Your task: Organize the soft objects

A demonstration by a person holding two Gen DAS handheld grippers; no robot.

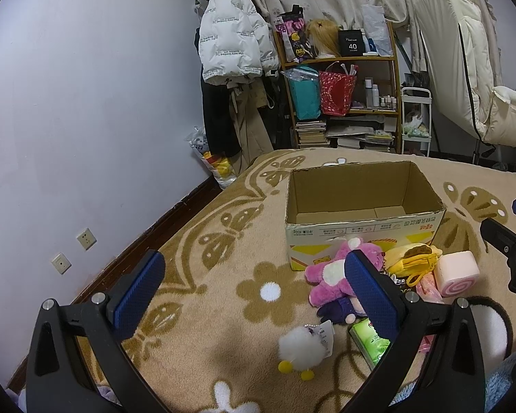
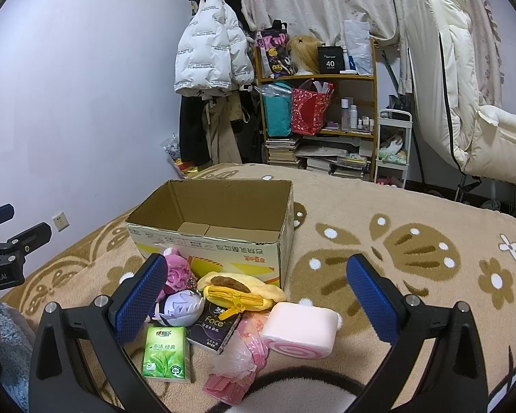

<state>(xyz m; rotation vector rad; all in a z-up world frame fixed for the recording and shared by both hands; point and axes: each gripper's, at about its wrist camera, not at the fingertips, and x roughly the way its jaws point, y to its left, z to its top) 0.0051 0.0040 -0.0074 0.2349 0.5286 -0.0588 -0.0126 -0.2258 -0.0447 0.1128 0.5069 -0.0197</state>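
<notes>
A white puffer jacket (image 1: pixel 235 31) hangs beside a cluttered shelf (image 1: pixel 340 58).

Both tools looked the same: the left gripper (image 1: pixel 254 289) and the right gripper (image 2: pixel 258 290) had black plastic arms, silver round screws, and blue textured pads (image 2: pixel 141 296). One black body carried white letters "nRobot.AI".

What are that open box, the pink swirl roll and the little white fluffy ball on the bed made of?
Open box: corrugated cardboard, matte brown inside, printed outside, frayed rim. Pink swirl roll: likely squishy foam; smooth, matte, rounded edges. White fluffy ball: looks like plush faux fur, fuzzy outline, with yellow pom-pom feet and a paper tag.
</notes>
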